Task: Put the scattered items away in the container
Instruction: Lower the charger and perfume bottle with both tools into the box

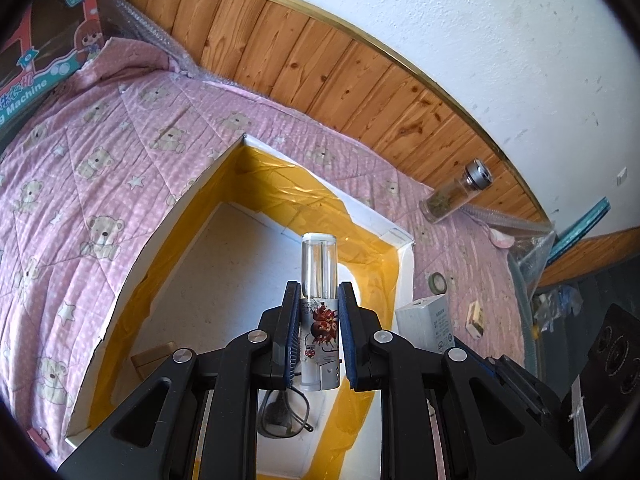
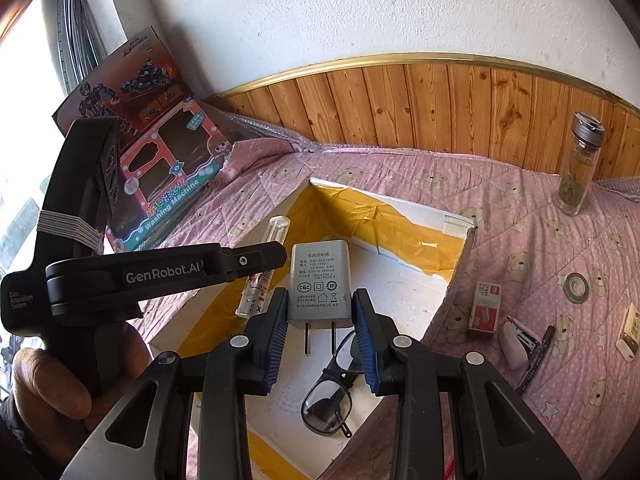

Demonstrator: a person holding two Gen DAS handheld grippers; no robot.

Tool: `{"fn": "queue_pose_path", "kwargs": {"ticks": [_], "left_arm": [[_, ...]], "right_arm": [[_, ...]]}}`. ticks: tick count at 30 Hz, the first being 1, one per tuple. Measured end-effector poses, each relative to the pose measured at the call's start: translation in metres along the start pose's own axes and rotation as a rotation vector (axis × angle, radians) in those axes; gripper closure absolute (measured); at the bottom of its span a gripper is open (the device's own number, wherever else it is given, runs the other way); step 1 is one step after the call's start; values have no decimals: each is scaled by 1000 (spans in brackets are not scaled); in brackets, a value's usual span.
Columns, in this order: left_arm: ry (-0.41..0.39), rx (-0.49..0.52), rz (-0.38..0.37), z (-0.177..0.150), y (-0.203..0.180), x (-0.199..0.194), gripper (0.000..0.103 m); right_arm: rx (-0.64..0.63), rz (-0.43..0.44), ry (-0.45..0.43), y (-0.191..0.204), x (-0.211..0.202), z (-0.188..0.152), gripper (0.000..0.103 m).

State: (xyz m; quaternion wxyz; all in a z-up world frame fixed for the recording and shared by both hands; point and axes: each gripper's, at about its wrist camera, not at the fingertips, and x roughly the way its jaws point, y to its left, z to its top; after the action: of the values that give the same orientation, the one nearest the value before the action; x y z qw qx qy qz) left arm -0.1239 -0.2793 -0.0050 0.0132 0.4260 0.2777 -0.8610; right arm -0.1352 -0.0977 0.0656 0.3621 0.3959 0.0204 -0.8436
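Both grippers hang over the white box (image 2: 456, 264) with yellow tape lining, which sits on the pink bear quilt (image 1: 100, 184). Right gripper (image 2: 320, 304) clamps a grey power adapter (image 2: 320, 280), prongs towards the camera. Left gripper (image 1: 319, 304) pinches a clear printed tube (image 1: 318, 316). Black glasses (image 2: 330, 392) lie inside the box, half hidden by the fingers. Outside it lie a stapler (image 2: 516, 340), staple box (image 2: 484, 312) and tape roll (image 2: 576, 282).

My right tongs (image 2: 320, 312) are black with blue ribbed pads and silver rivets; my left tongs (image 1: 319, 308) match, white "GenRobot.AI" lettering on the side.
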Motion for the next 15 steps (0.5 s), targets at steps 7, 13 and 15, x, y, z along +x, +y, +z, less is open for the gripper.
{"fn": "queue_pose_path", "kwargs": {"ticks": [7,13,15], "left_arm": [[25,-9,17,11,2,17,84],[51,-24,36,16,6,34,84],[59,-25,44,16,6,38,84]], "right_arm": [[-7,-8,24,-7,19,10,69],[-13,-24,44,-17,34,15,69],[-11,-26,50,-20,38,17,69]]}}
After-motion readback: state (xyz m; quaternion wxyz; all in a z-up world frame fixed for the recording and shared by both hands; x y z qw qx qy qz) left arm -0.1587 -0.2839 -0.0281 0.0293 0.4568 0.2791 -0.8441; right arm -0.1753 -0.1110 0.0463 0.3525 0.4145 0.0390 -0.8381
